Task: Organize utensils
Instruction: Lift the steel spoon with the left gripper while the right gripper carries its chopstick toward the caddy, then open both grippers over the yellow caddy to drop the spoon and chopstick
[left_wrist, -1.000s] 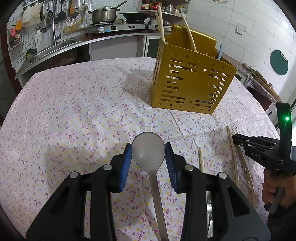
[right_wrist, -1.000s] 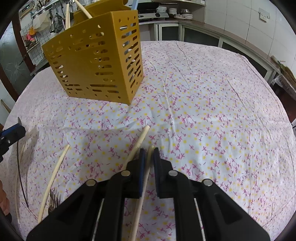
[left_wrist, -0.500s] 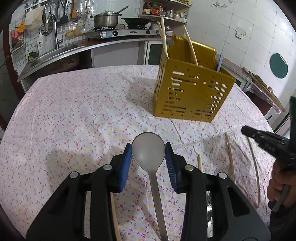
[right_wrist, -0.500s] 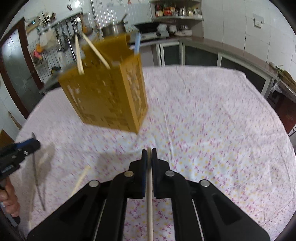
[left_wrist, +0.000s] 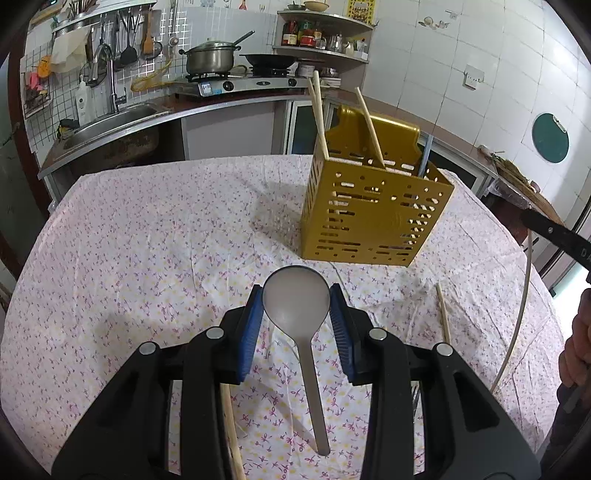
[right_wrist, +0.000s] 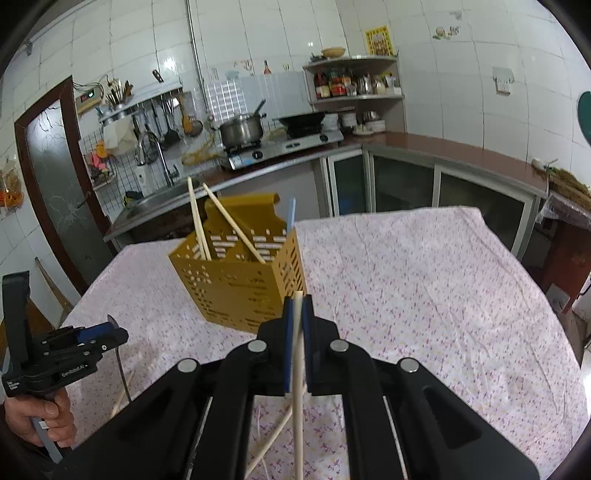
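A yellow slotted utensil basket (left_wrist: 373, 210) stands on the flowered tablecloth and holds two chopsticks (left_wrist: 318, 114) and a blue-handled utensil; it also shows in the right wrist view (right_wrist: 240, 284). My left gripper (left_wrist: 296, 306) is shut on the bowl of a metal spoon (left_wrist: 295, 299), held above the table in front of the basket. My right gripper (right_wrist: 298, 314) is shut on a pale chopstick (right_wrist: 298, 376), lifted high, just in front of the basket. The left gripper appears at the left of the right wrist view (right_wrist: 99, 334).
Loose chopsticks lie on the cloth: one right of the spoon (left_wrist: 443, 314), one under the left gripper (left_wrist: 231, 432), others below the right gripper (right_wrist: 273, 439). A fork lies at the lower right (left_wrist: 415, 397). Kitchen counter, sink and stove (left_wrist: 221, 85) stand behind the table.
My right gripper has lifted the chopstick off the cloth and risen well above the table, toward the basket. My left gripper has risen a little with the spoon.
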